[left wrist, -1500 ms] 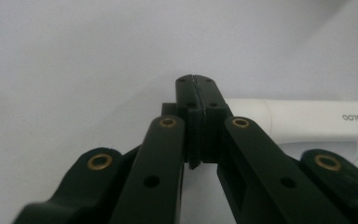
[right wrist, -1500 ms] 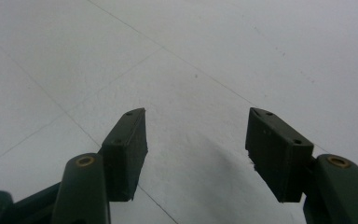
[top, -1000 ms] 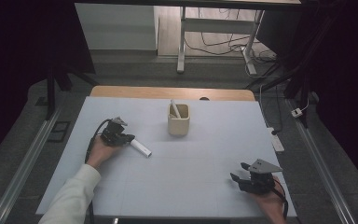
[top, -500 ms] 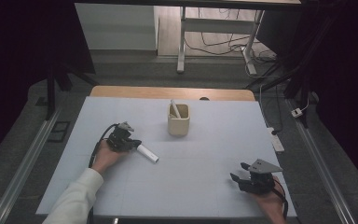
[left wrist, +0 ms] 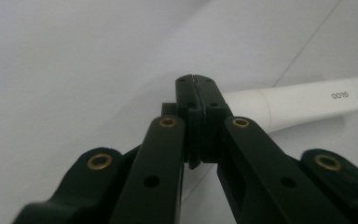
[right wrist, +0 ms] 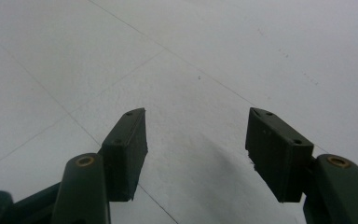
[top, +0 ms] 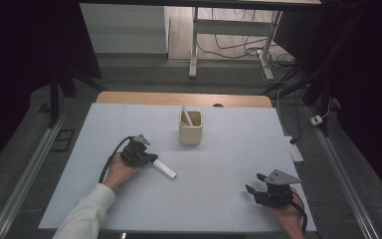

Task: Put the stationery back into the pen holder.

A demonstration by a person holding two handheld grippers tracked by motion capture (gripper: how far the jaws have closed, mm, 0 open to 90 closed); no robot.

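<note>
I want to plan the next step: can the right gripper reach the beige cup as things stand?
Probably yes: the right gripper is open and holds nothing, and bare mat lies between it and the beige cup.

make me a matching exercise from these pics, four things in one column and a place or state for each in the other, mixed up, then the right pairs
Things:
1. left tool
2. right tool
3. white tube
4. beige cup

Places or states:
A. stands upright toward the far side of the table, a white stick leaning inside it
B. jaws shut, tip at one end of the tube
C. lies flat on the white table surface
D. jaws apart with nothing between them, near the table's front right corner

Right pairs: 1-B, 2-D, 3-C, 4-A
</note>
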